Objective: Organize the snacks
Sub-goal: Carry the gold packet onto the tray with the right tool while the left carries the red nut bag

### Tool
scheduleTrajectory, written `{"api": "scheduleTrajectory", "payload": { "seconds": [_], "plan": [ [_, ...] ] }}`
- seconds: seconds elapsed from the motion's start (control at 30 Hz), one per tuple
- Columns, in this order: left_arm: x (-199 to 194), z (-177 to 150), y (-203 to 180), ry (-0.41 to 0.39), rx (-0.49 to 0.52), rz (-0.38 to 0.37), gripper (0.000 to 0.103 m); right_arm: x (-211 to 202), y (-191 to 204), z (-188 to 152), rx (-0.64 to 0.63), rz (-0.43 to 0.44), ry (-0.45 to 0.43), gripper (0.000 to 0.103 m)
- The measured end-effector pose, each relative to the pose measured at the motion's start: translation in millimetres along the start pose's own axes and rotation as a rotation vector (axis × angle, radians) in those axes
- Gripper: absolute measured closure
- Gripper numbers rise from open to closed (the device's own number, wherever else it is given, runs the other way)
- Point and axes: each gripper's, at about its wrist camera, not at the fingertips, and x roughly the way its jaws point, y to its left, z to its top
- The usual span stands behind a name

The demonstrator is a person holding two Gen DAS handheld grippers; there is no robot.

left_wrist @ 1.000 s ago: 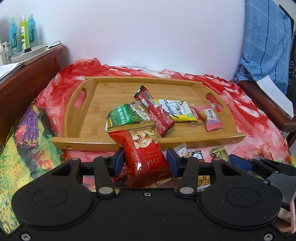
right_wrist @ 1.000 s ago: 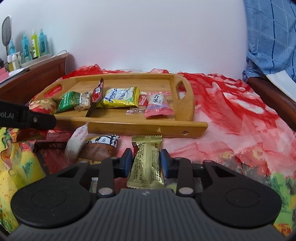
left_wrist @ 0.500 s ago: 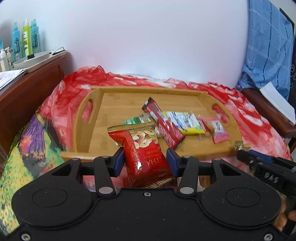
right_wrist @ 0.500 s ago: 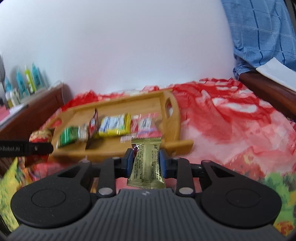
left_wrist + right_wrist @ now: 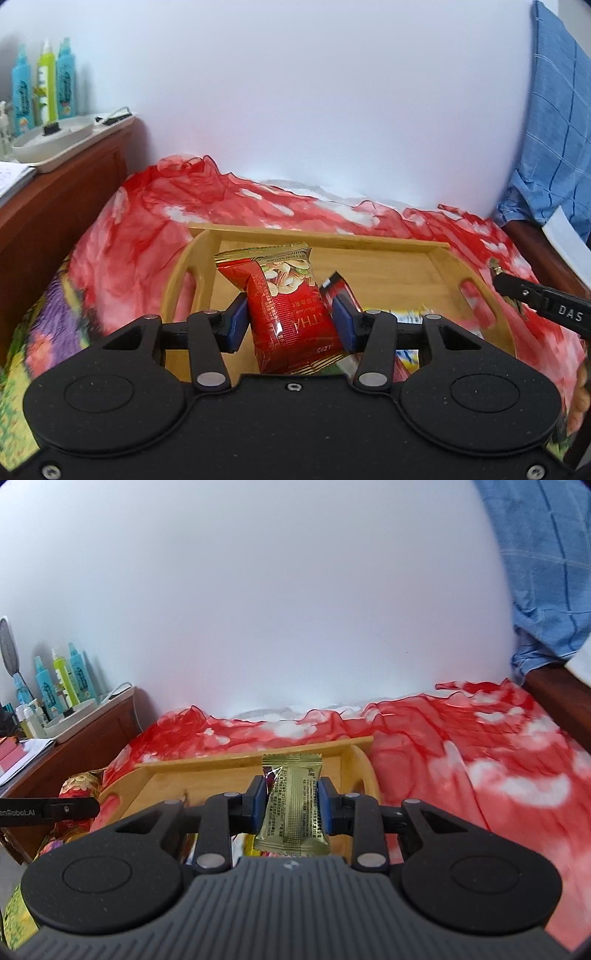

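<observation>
Over the left half of the bamboo tray [image 5: 388,236], the left hand-held gripper [image 5: 290,325] is clenched on a red packet of mixed nuts [image 5: 284,295], held upright above the tray floor. To the right, the right hand-held gripper [image 5: 291,805] pinches a gold foil snack bar [image 5: 295,805] upright over the tray's right end, near its handle, on the red floral bedspread [image 5: 480,757]

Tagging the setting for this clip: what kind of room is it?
Probably a bedroom: a red floral bedspread carries the wooden tray, toiletry bottles stand on a wooden cabinet, and blue checked fabric hangs at right.
</observation>
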Motion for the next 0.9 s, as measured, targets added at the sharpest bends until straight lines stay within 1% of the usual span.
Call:
{"api": "scheduleTrajectory", "payload": {
  "seconds": [0.07,0.13,0.23,0.37,0.57,0.9],
  "plan": [
    [15.8,5.4,0.4,0.012,0.012,-0.003,0.057,15.6,-5.3,3.1,0.013,0.000,0.014,0.069],
    [31.2,8.2,-0.4,0.027,0.027,0.012,0.057,28.7,-9.6,3.5,0.027,-0.009,0.031,0.069],
    [49.4,8.2,-1.6,0.044,0.041,0.014,0.057,42.7,-14.8,1.6,0.037,-0.015,0.053,0.069],
    [66.4,6.4,-4.2,0.071,0.041,0.016,0.057,53.5,-15.8,-0.1,0.019,-0.026,0.064,0.069],
    [80.8,0.4,-11.6,0.094,0.077,0.020,0.057,65.9,-18.5,-4.2,0.018,-0.042,0.086,0.069],
    [87.6,-2.8,-18.4,0.104,0.097,0.022,0.057,72.5,-18.6,-7.2,0.009,-0.053,0.109,0.068]
  ]
}}
